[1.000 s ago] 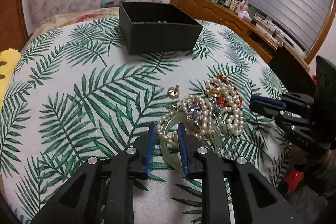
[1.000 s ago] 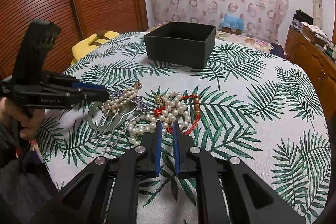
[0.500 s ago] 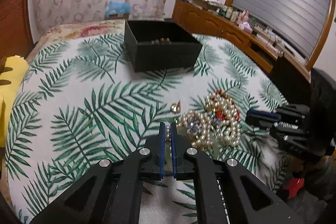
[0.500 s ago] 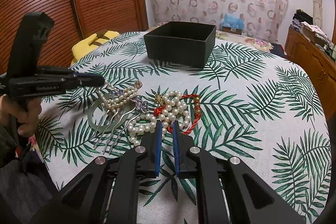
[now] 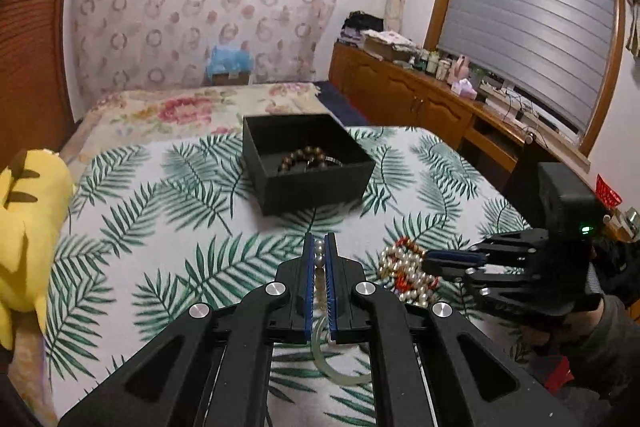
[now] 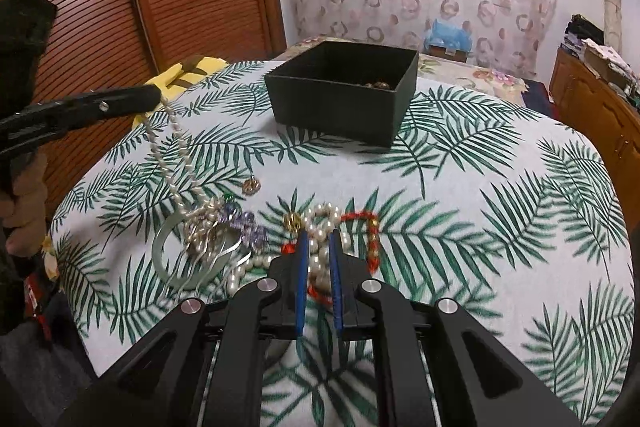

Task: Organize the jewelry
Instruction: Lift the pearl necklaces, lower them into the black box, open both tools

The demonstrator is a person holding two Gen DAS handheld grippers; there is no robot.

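My table [image 6: 460, 187], under its palm-leaf cloth, carries everything. The black box [image 5: 308, 167] stands toward the far edge, open, with a dark bead bracelet [image 5: 306, 159] already lying inside. The rest of the jewelry is heaped near the near edge: a pale green bangle [image 6: 168, 259] under a tangle with a hair comb [image 6: 224, 247], a red cord bracelet [image 6: 372, 231] beside it, and a small gold earring [image 6: 251, 185] lying apart, toward the box.

My left gripper [image 5: 319, 259] is clamped on a pearl necklace [image 6: 172, 155], lifted clear of the cloth; the strand runs taut down into the tangle, so its lower end is not yet free. My right gripper [image 6: 319, 259] is nearly closed over the pearls [image 6: 320, 227] by the red cord; I cannot tell whether it pinches them.

I judge this is the step of drawing the necklace out. Next I need to raise it until it clears the comb and bangle, then carry it over the box.
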